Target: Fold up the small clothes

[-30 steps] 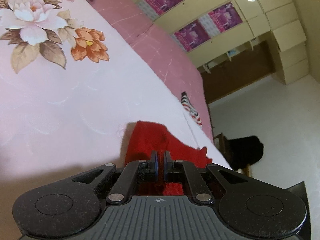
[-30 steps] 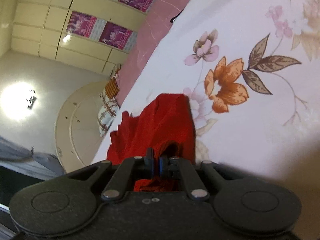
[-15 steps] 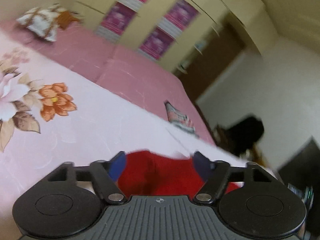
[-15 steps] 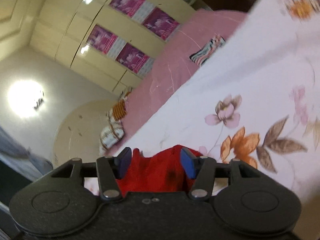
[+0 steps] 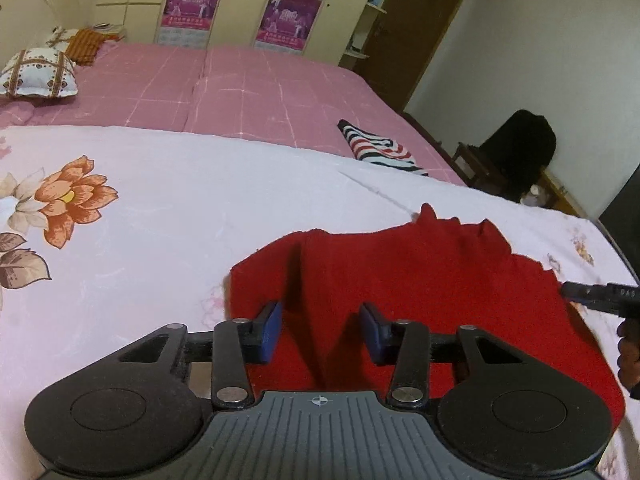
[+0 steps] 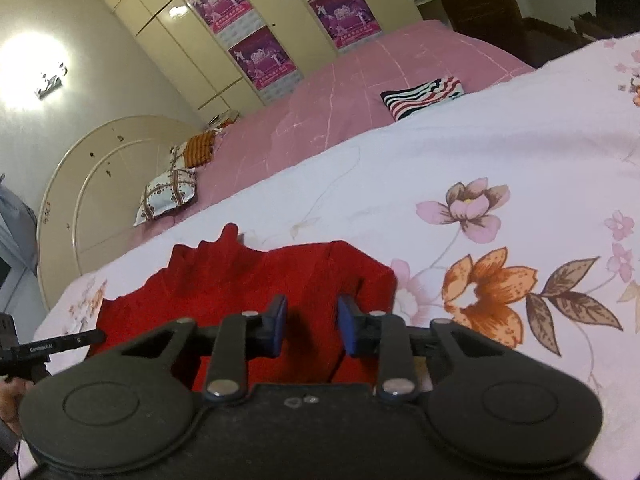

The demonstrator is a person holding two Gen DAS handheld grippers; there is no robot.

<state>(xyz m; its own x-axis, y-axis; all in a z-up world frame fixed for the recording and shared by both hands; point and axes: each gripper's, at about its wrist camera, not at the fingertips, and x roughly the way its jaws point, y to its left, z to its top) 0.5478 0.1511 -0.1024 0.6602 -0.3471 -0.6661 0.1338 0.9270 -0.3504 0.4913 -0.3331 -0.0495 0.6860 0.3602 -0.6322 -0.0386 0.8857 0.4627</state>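
A red garment [image 5: 420,280] lies flat on the white floral sheet [image 5: 160,208], its jagged hem towards the far side. My left gripper [image 5: 322,324] hovers over its near left part; the jaws are closing, the blue pads are apart and press on nothing. In the right wrist view the same red garment [image 6: 248,280] lies below my right gripper [image 6: 313,320], whose jaws are also closing, with a clear gap and no cloth pinched. Each view shows a black part of the other gripper at its edge.
A folded striped cloth [image 5: 380,148] lies on the pink bedcover [image 5: 248,88] behind. Pillows [image 5: 38,74] sit at the headboard end. A dark chair [image 5: 516,156] stands past the bed's right edge. Wardrobes with purple posters line the far wall.
Both grippers were shut on the red garment, then opened wide and let it go. They rose and rolled level, and their jaws have since narrowed. The garment now lies spread flat.
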